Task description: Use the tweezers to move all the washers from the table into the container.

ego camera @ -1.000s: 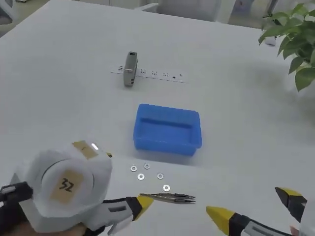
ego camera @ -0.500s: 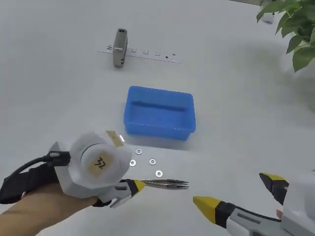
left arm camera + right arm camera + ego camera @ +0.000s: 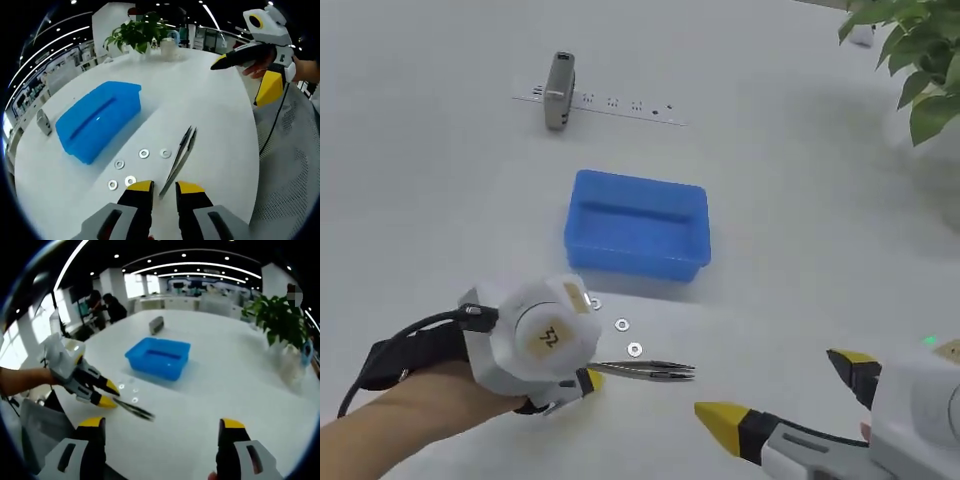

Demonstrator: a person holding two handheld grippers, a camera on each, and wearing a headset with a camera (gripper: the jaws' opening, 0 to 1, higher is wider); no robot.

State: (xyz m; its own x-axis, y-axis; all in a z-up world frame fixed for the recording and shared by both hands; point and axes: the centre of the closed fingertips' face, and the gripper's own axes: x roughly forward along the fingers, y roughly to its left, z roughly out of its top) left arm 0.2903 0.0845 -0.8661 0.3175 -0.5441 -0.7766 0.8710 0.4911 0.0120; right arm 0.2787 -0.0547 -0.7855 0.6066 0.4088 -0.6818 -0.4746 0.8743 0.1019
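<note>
Thin metal tweezers (image 3: pixel 642 370) lie flat on the white table (image 3: pixel 800 250), just in front of several small washers (image 3: pixel 622 324). My left gripper (image 3: pixel 588 379) sits low at the tweezers' rear end. In the left gripper view the tweezers (image 3: pixel 179 157) run forward from the narrow gap between its jaws (image 3: pixel 164 187), which do not press on them. The washers (image 3: pixel 144 153) lie to their left, before the blue container (image 3: pixel 97 120). The blue container (image 3: pixel 638 235) is rectangular. My right gripper (image 3: pixel 785 390) hovers wide open at the lower right, holding nothing (image 3: pixel 162 424).
A white power strip (image 3: pixel 620 103) with a grey adapter (image 3: pixel 558 76) lies beyond the container. A potted plant (image 3: pixel 910 60) stands at the far right. The right gripper view shows the left gripper (image 3: pixel 108 394), the tweezers (image 3: pixel 135 411) and people (image 3: pixel 107 305) far behind.
The head camera has shifted. My left gripper has sunk toward the table and stays at the tweezers' rear end. The right gripper has come further into view. Tweezers and washers have not moved.
</note>
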